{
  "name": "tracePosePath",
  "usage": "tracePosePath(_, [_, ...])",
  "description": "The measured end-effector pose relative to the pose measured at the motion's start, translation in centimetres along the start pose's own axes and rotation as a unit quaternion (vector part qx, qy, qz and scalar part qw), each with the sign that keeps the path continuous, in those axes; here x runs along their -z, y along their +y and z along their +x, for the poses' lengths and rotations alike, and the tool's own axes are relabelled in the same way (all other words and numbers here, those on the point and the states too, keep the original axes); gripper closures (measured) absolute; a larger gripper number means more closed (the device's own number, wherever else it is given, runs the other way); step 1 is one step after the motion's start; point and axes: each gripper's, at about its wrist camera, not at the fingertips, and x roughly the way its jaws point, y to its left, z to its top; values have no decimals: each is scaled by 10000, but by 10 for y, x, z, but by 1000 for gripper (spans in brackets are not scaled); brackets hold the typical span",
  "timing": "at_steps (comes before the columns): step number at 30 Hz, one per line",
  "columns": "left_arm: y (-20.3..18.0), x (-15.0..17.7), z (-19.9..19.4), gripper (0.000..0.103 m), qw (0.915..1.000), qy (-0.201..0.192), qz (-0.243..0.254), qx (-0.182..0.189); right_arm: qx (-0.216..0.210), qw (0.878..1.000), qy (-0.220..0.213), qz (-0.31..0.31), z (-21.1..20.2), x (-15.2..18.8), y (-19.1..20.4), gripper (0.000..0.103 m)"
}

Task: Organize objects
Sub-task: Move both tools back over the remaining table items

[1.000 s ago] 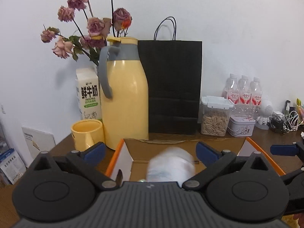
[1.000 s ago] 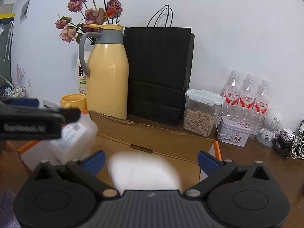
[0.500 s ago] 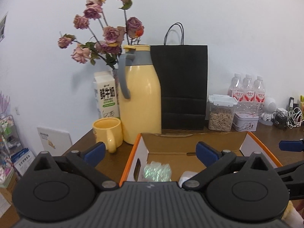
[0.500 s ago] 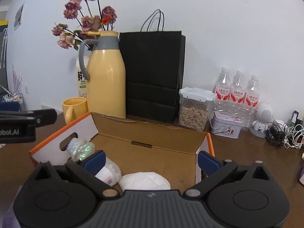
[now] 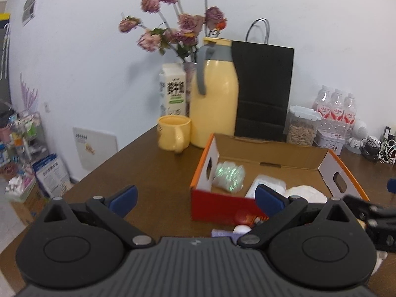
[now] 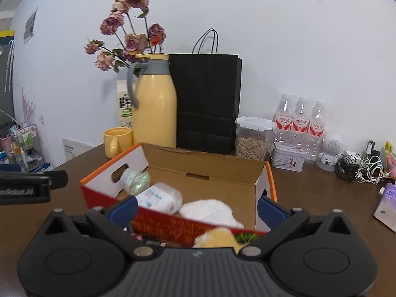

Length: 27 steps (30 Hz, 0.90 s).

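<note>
Currently, left gripper (image 5: 195,195): jaws spread, empty, near-left of the orange-edged cardboard box (image 5: 329,155). Right gripper (image 6: 196,207): jaws spread, empty, at its near wall. Box long axis runs left-right. Inside: iridescent green packet (image 6: 136,179) far-left, white tissue pack (image 6: 158,197) middle, white cloth bundle (image 6: 210,211) right, nearest the right gripper.

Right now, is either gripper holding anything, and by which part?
Nothing is held. The left gripper and the right gripper are both open and empty, near the open cardboard box with orange edges.
</note>
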Motion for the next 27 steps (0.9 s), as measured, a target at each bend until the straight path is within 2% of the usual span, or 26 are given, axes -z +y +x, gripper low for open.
tracePosePath(14, [9,19,-58,0,9999,-110,-4,87,93,9997,115,-198,-70,38,11,0])
tracePosePath(27, [20,62,-97,0,9997,-82,112,186,135,9996,221,-139,-109,86,16,0])
